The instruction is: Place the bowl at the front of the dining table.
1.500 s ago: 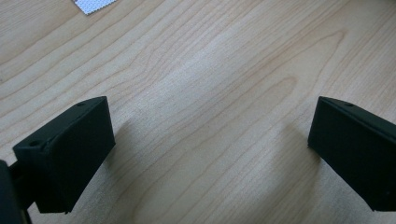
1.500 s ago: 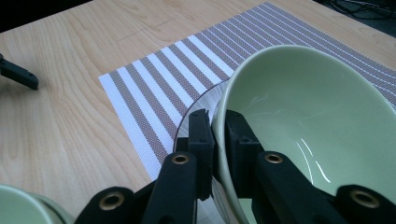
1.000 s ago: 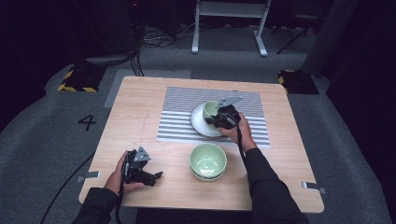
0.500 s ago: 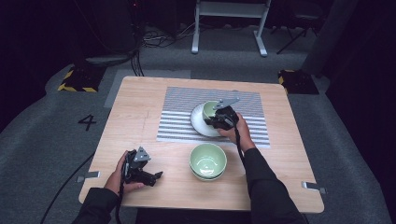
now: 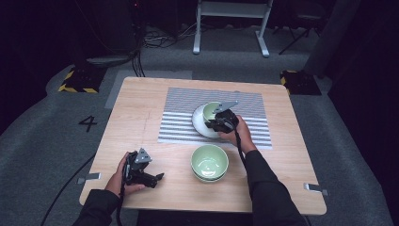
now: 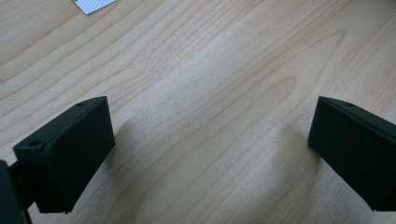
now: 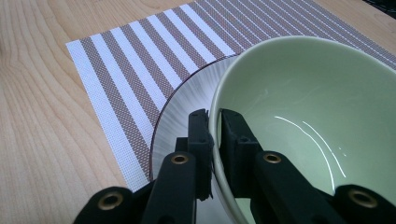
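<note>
the wooden table [image 5: 141, 108] has wide bare margins: its whole left third is free wood, and so is a strip along the near edge between the two forearms. the striped placemat [image 5: 183, 117] lies on the far middle of the table, its far edge close to the table's far edge, its left and right edges well inside the table's sides. a second pale green bowl [image 5: 210, 162] stands on bare wood just in front of the mat's near edge, between the two hands and nearer the right forearm.

the right gripper [image 5: 217, 123] is over the mat, at the near right side of the white plate [image 5: 198, 120]. in the right gripper view its jaws are pressed onto the rim of the green bowl [image 7: 303, 107], one jaw outside the wall, one inside, so it is pinching that bowl by its near rim. the bowl sits over the plate, tilted; whether its base touches the plate cannot be told. the plate's dark-edged rim [image 7: 173, 102] lies on the mat, with striped mat free to its left in that view.

the left gripper [image 5: 149, 178] rests low at the near left part of the table, well apart from both bowls. the left gripper view shows its jaws spread wide with bare wood between them and a corner of the mat [image 6: 93, 4] far off.
</note>
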Demonstrator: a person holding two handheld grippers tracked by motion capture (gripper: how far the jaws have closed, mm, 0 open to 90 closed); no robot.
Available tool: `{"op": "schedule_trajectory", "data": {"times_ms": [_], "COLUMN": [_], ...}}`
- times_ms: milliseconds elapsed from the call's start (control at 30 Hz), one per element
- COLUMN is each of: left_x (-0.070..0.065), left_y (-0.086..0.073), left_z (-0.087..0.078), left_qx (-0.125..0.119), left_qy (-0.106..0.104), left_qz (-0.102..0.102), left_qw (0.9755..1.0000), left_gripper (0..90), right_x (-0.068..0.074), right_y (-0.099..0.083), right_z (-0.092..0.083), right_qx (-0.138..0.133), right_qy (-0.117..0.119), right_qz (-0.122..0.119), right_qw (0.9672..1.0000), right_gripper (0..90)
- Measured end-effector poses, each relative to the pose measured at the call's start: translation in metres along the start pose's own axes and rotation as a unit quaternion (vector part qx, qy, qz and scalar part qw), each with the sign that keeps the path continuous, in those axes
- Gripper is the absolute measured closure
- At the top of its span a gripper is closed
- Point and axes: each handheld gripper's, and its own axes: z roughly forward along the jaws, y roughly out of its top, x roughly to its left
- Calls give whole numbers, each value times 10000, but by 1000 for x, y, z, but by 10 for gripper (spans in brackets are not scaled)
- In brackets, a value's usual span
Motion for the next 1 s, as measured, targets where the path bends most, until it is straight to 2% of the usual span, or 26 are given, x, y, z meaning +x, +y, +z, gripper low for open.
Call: {"op": "schedule_trajectory", "data": {"times_ms": [267,567,1000], "left_x": [0,0,0], "left_y": [0,0,0], "left_z": [0,0,0], "left_qx": [0,0,-1], "left_qy": [0,0,-1], "left_qz": [-1,-1,-2], "left_qw": [10000,10000,10000], "left_gripper": [4,4,4], "right_x": [2,2,1], "right_y": [-2,-5,-5], "right_z": [4,7,4], "right_qx": [79,146,21], "right_qy": [16,54,156], "right_qz": [-76,-22,90], "right_qw": [9999,9999,9998], "right_gripper": [818,807,804]}}
